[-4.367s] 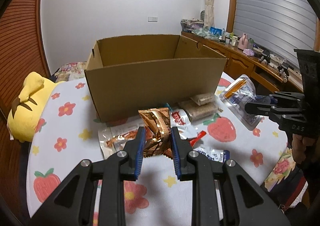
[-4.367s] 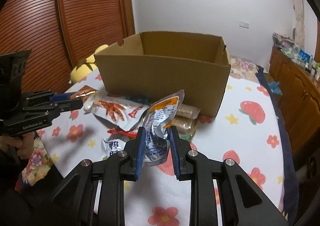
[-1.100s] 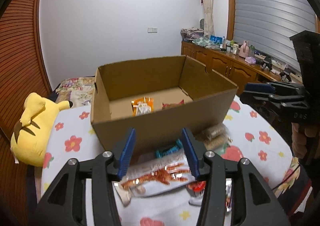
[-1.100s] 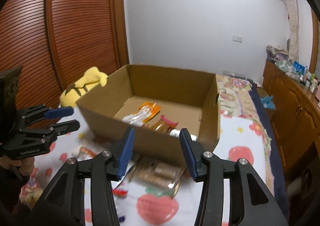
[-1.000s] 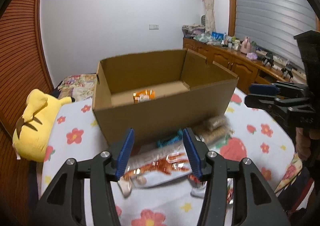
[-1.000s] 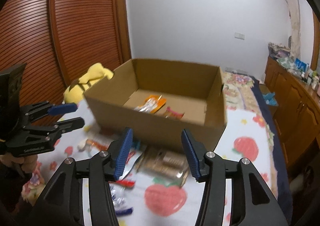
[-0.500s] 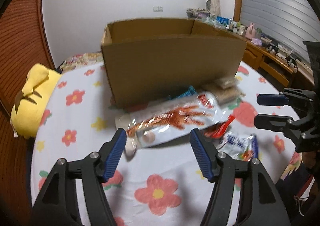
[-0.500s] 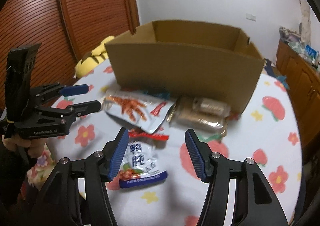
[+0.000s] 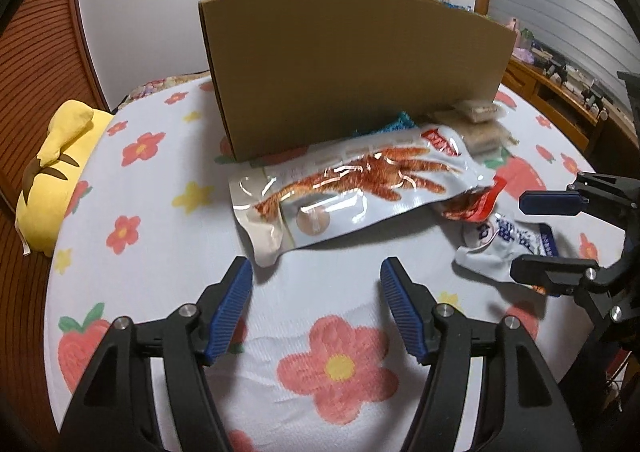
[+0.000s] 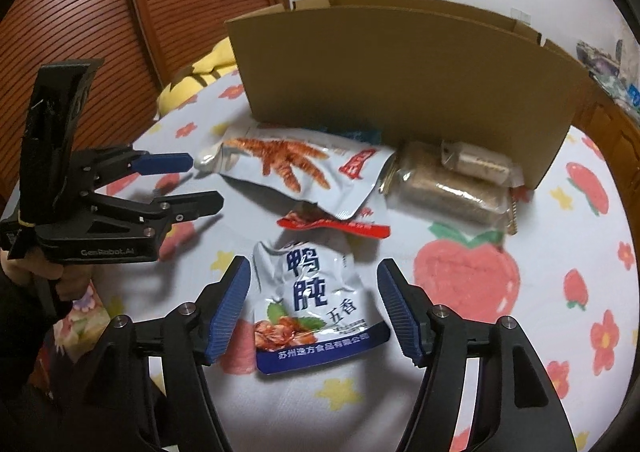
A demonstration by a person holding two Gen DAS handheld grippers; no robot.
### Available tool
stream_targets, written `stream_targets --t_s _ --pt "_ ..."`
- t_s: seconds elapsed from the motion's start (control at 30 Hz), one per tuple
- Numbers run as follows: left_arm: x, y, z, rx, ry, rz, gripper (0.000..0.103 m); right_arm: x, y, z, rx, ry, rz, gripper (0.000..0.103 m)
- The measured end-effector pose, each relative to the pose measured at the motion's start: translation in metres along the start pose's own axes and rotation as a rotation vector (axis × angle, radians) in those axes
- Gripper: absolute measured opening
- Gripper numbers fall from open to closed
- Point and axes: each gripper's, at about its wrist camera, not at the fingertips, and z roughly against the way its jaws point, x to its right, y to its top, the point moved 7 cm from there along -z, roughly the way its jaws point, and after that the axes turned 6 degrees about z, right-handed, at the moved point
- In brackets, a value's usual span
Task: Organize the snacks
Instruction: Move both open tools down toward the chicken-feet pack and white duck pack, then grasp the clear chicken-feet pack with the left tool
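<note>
A long clear pouch of chicken feet (image 9: 360, 191) lies in front of the cardboard box (image 9: 352, 63). My left gripper (image 9: 317, 268) hovers open just short of the pouch's near corner, with only tablecloth between its fingers. In the right wrist view a white-and-blue pouch (image 10: 316, 300) lies flat between the fingers of my right gripper (image 10: 313, 266). Its jaws are opening and the pads stand clear of the pouch. A red sachet (image 10: 332, 226) pokes out from under the chicken feet pouch (image 10: 296, 167). Two brown bars (image 10: 444, 187) rest against the box wall (image 10: 400, 83).
The flowered tablecloth (image 9: 332, 368) covers a round table. A yellow plush toy (image 9: 52, 171) sits at its left edge. A teal packet (image 9: 400, 121) peeks out by the box. Wooden cabinets (image 9: 560, 91) stand beyond the right side. A hand (image 10: 52, 276) holds the left gripper's handle.
Both grippers have come down from above the box to just over the table and tilted down. Their jaws have widened. The box's inside has gone out of sight.
</note>
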Motion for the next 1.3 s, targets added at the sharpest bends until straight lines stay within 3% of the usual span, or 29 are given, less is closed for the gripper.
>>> stream_targets --t_s 0.23,0.7,1.1,1.3 --pt "-0.001 -0.001 -0.003 -0.006 0.002 0.005 0.071 -0.005 -0.006 -0.008 -0.026 -0.003 0.020 0.070" --pt "-0.005 -0.005 -0.008 -0.050 0.022 0.020 0.101 -0.005 -0.008 -0.014 -0.036 -0.053 0.067 0.071" --pt "-0.005 -0.009 -0.005 -0.048 0.004 -0.002 0.103 -0.008 -0.008 -0.017 -0.027 -0.055 0.074 0.073" --pt "-0.004 0.003 0.002 -0.028 -0.040 -0.036 0.098 -0.003 -0.010 -0.018 -0.023 -0.084 0.080 0.075"
